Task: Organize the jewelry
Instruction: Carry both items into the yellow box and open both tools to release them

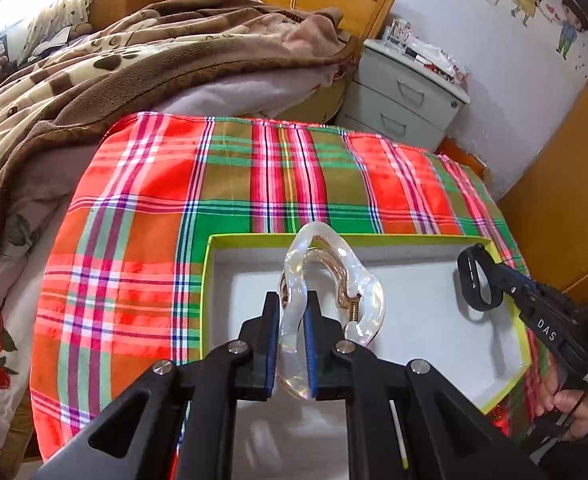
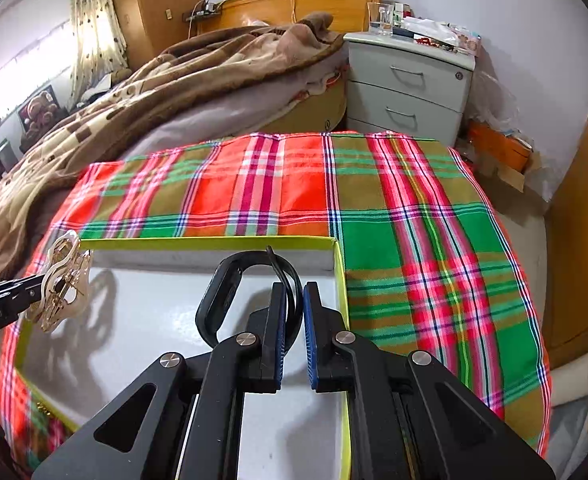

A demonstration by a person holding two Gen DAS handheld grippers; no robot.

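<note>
Over the left part of the shallow white box (image 1: pixel 413 312) with its yellow-green rim, the left gripper (image 1: pixel 292 344) is clamped on a clear hair claw (image 1: pixel 325 280), held above the floor. By the box's far right corner, the right gripper (image 2: pixel 294 332) pinches a black wristband (image 2: pixel 250 292). The box sits on a plaid cloth (image 1: pixel 142 208).

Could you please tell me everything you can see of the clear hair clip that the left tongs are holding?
The hair clip is a large claw clip of clear, glossy plastic with a faint pearly sheen and wavy, curved arms. A gold-coloured metal spring sits at its hinge. The left tongs are shut on one arm, so it hangs above the white floor of the open box, touching nothing else. The right wrist view shows its teeth and its shadow on the box floor.
</note>
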